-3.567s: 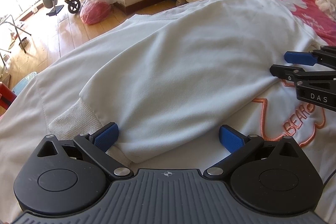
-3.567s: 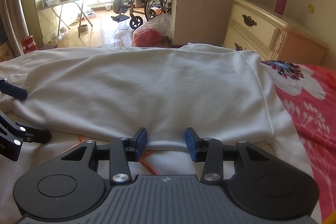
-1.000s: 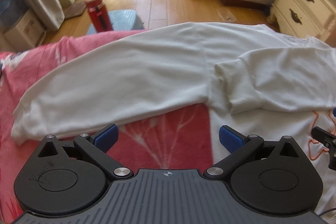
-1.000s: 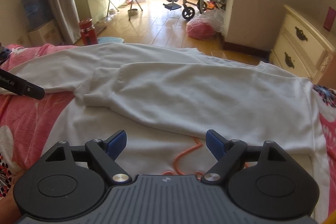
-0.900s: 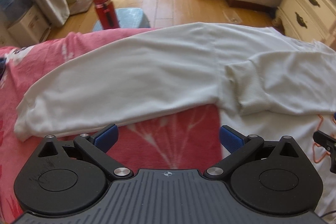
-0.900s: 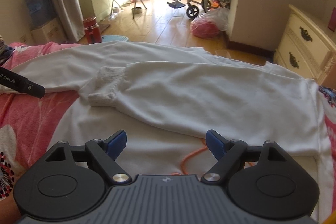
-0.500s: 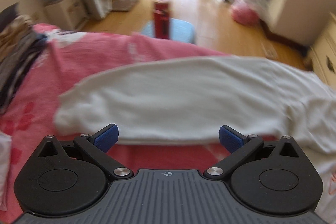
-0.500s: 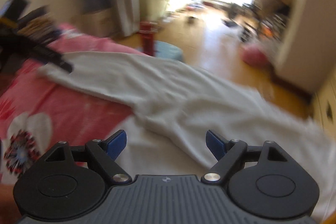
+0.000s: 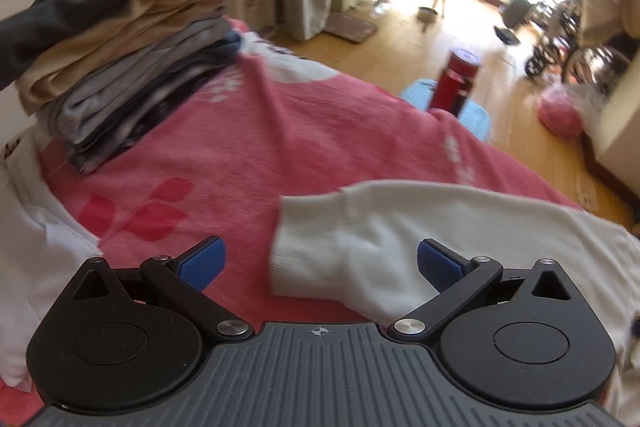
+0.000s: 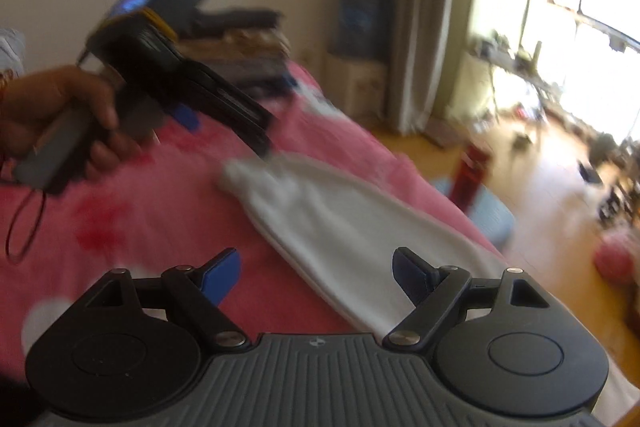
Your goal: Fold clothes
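white knit sweatshirt sleeve (image 9: pixel 420 227) flat on pink bed (image 9: pixel 280 131) | ribbed cuff (image 9: pixel 304 247) between my left fingers (image 9: pixel 318 263), spread, empty | long axis runs right | right fingers (image 10: pixel 316 273) spread, mid-sleeve

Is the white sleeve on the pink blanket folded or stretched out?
Stretched out. The white sleeve lies flat and long across the pink blanket, its ribbed cuff end free, not doubled over.
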`<act>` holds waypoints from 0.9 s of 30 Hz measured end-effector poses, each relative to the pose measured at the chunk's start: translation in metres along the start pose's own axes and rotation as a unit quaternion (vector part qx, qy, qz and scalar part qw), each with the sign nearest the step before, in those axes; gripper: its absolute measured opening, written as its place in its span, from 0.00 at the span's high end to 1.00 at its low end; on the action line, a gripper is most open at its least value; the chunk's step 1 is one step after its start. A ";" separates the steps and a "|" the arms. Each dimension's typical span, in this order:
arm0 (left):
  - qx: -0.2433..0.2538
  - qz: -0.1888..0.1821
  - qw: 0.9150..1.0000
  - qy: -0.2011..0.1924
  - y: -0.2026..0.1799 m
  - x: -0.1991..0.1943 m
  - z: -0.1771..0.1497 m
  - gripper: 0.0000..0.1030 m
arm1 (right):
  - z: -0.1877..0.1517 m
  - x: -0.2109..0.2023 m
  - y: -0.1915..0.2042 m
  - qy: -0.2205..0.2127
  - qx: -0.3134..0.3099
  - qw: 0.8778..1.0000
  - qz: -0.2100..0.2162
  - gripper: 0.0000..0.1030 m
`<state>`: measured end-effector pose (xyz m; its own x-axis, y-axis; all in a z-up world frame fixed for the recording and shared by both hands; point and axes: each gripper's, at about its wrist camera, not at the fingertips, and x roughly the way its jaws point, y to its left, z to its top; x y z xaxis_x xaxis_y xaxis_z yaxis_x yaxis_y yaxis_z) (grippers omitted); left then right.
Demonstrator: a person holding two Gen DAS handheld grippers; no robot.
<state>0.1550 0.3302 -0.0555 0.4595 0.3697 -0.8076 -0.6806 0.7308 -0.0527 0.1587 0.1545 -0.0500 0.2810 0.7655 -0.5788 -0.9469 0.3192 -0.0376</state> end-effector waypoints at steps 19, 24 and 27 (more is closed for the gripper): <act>-0.139 -0.033 0.990 0.007 0.073 0.036 0.008 0.38 | 0.031 0.175 0.106 0.026 -0.200 0.979 0.000 0.67; -0.180 -0.047 0.982 -0.012 0.084 0.034 0.010 0.40 | 0.037 0.176 0.071 0.041 -0.098 0.994 0.004 0.97; -0.191 -0.057 0.980 -0.028 0.082 0.029 0.015 0.40 | 0.049 0.147 0.035 0.020 -0.034 0.999 0.010 0.98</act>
<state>0.1209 0.4094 -0.0740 0.5676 0.3372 -0.7511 -0.7823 0.5051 -0.3644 0.1744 0.3058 -0.0965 0.2566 0.7485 -0.6115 -0.9612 0.2639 -0.0802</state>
